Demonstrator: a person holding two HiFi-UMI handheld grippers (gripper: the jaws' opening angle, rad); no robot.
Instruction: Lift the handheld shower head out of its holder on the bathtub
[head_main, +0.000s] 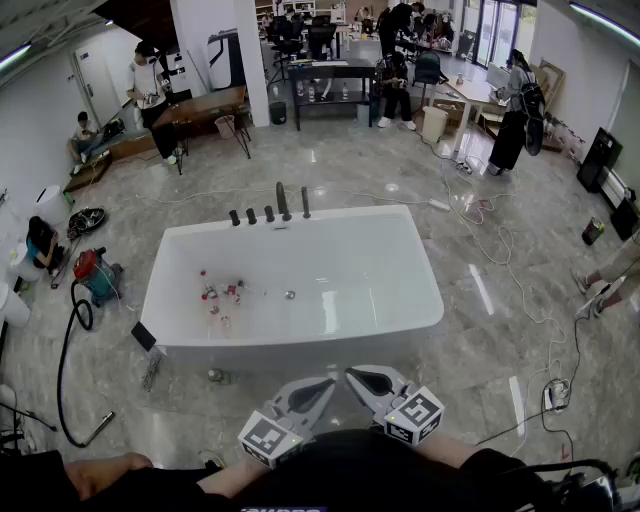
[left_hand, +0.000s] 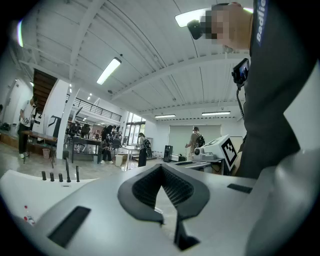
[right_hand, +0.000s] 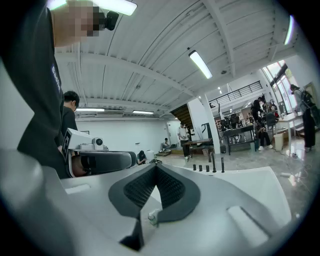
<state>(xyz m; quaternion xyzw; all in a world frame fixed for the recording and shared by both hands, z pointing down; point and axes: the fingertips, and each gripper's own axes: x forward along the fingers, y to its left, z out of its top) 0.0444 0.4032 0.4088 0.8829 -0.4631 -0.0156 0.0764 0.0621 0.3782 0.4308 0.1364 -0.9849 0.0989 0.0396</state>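
The white bathtub (head_main: 300, 335) stands in the middle of the head view. On its far rim stand three short black knobs (head_main: 251, 215), a taller spout (head_main: 283, 200) and the thin black handheld shower head (head_main: 305, 202), upright in its holder. The fittings also show small in the left gripper view, shower head (left_hand: 77, 174), and in the right gripper view, shower head (right_hand: 222, 165). My left gripper (head_main: 328, 386) and right gripper (head_main: 352, 376) are held close to my body, well short of the tub's near side. Both are shut with nothing in them, left gripper (left_hand: 161, 167), right gripper (right_hand: 156, 167).
Small bottles (head_main: 215, 294) lie on the tub floor near the drain (head_main: 289, 295). A red and teal vacuum cleaner (head_main: 96, 272) with a black hose (head_main: 66, 350) stands left of the tub. Cables (head_main: 500, 250) trail over the marble floor at right. People stand farther back.
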